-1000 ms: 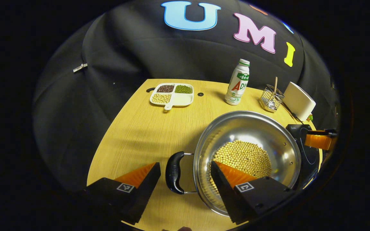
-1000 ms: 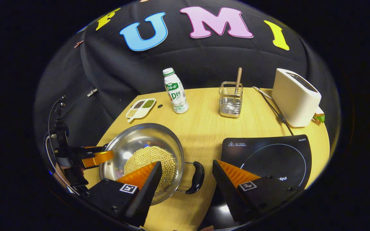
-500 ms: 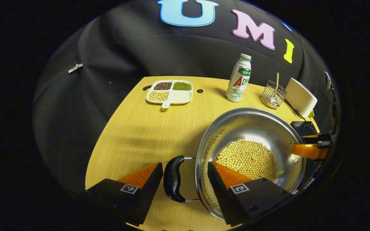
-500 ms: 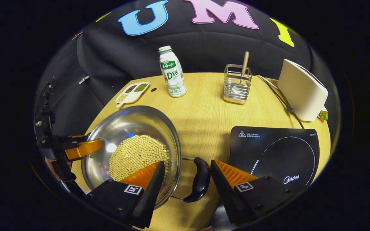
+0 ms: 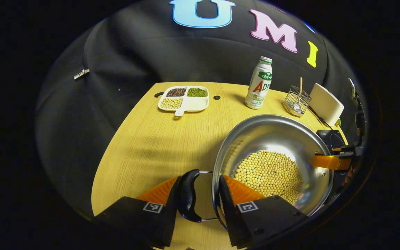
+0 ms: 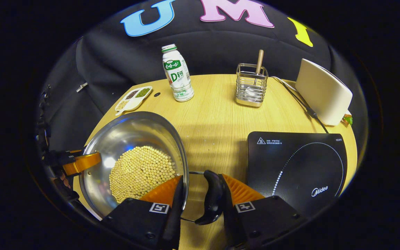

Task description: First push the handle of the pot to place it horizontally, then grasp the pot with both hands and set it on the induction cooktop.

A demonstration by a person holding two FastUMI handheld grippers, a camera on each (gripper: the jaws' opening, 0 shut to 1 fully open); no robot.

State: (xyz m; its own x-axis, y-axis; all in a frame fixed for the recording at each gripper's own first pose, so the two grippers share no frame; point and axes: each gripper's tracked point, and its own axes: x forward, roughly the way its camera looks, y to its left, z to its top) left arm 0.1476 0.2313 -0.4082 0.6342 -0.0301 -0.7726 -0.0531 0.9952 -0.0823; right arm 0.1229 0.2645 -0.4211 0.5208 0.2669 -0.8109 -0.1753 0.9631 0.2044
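A steel pot holding soybeans stands on the wooden table. In the left gripper view my left gripper is shut on the pot, one finger against the black handle and the other inside the rim. In the right gripper view my right gripper clamps the opposite black handle and the pot wall the same way. The black induction cooktop lies just right of that handle. Each view shows the other gripper at the pot's far rim.
A divided dish of beans, a white bottle, a wire utensil holder and a white toaster with its cord stand along the table's back. Bare wood lies between the pot and these.
Both grippers were open beside the handles and have now shut, each with one finger inside the rim and one outside its handle. Both have moved in closer to the pot.
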